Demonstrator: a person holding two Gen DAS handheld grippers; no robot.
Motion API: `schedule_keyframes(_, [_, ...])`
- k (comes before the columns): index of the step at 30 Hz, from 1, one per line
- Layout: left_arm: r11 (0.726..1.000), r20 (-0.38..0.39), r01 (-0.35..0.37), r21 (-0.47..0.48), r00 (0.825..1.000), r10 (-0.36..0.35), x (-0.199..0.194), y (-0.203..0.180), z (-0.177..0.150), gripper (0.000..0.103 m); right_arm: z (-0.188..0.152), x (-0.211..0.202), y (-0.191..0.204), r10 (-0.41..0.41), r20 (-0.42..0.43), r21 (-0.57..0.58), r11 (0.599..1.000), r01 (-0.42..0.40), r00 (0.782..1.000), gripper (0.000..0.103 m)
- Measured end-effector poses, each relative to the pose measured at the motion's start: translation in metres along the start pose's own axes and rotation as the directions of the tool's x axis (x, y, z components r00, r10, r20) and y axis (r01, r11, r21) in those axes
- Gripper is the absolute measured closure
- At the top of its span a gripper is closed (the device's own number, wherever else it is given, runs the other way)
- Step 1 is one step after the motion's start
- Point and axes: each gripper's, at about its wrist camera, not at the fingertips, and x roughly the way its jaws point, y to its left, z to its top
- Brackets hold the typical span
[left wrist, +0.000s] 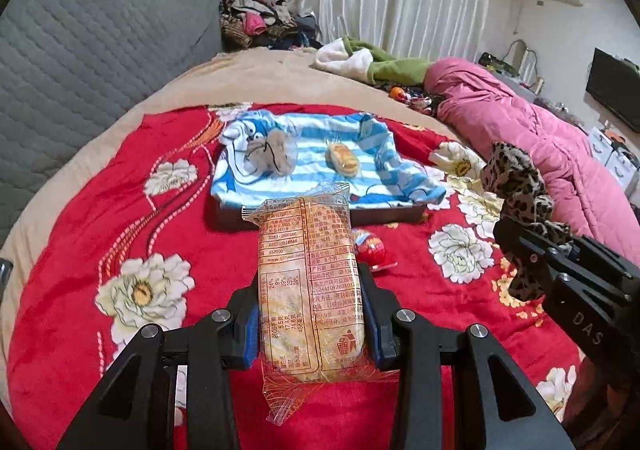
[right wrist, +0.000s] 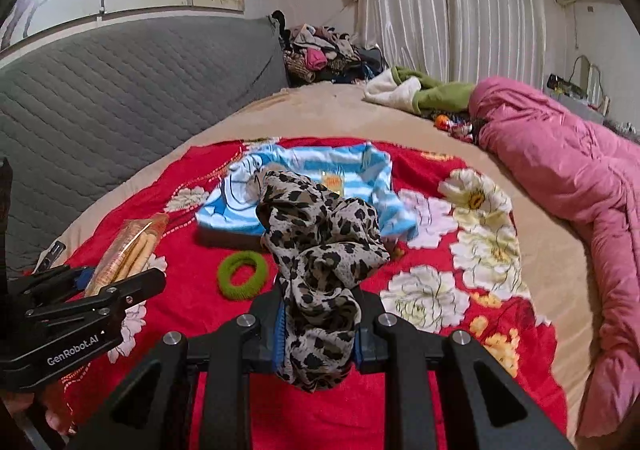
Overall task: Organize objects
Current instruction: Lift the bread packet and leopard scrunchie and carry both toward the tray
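The left gripper's [left wrist: 310,324] fingers [left wrist: 370,324] are clamped on the sides of a wrapped snack pack [left wrist: 310,282], gripping it near its lower end so most of its length sticks out ahead, clear of the bed. The right gripper's [right wrist: 318,334] fingers [right wrist: 364,340] are pressed together on a leopard scrunchie [right wrist: 320,250], whose loose folds bunch up beyond the tips and hide part of what lies ahead.

The step in hand looks like carrying both items to the tray [left wrist: 394,215], which sits a little further up the red blanket [left wrist: 72,210] under a blue striped cloth [left wrist: 316,138]. A grey furry item [left wrist: 274,154] and a small wrapped cake [left wrist: 343,159] already lie on that cloth, with bare cloth between and around them.

To do it well, keep both grips steady: the pack is slippery film held only at one end, so a tilt could let it slide. Bring it over the bare cloth near the cake, lower it until it nearly rests, then release. Set the scrunchie down by the furry item, low enough that it does not roll off the cloth's edge. A green hair tie [right wrist: 242,275] and a red wrapped sweet [left wrist: 370,246] lie on the blanket just short of the tray; pass over them without brushing them
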Motion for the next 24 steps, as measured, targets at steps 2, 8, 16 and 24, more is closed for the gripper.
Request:
schedule_keyframes(2, [1.0, 0.004, -0.002, 0.008, 1.0, 0.002, -0.001, 0.0, 0.005, 0.062, 0.006, -0.002, 0.002, 0.003, 0.008, 0.0, 1.0, -0.003, 1.0, 0.078])
schedule_keyframes(8, [1.0, 0.025, 0.01, 0.018, 1.0, -0.01, -0.005, 0.0, 0.021, 0.062, 0.022, -0.007, 0.006, 0.008, 0.033, 0.001, 1.0, -0.008, 0.999, 0.078])
schedule_keyframes(16, [0.999, 0.05, 0.015, 0.031, 0.999, -0.016, -0.006, -0.003, 0.044, 0.062, 0.042, -0.008, 0.011, 0.012, 0.054, -0.008, 1.0, -0.012, 0.998, 0.078])
schedule_keyframes(24, [1.0, 0.066, 0.018, 0.022, 0.998, -0.02, -0.001, 0.001, 0.065, 0.062, 0.058, -0.005, 0.014, 0.006, 0.071, -0.016, 1.0, -0.005, 0.997, 0.078])
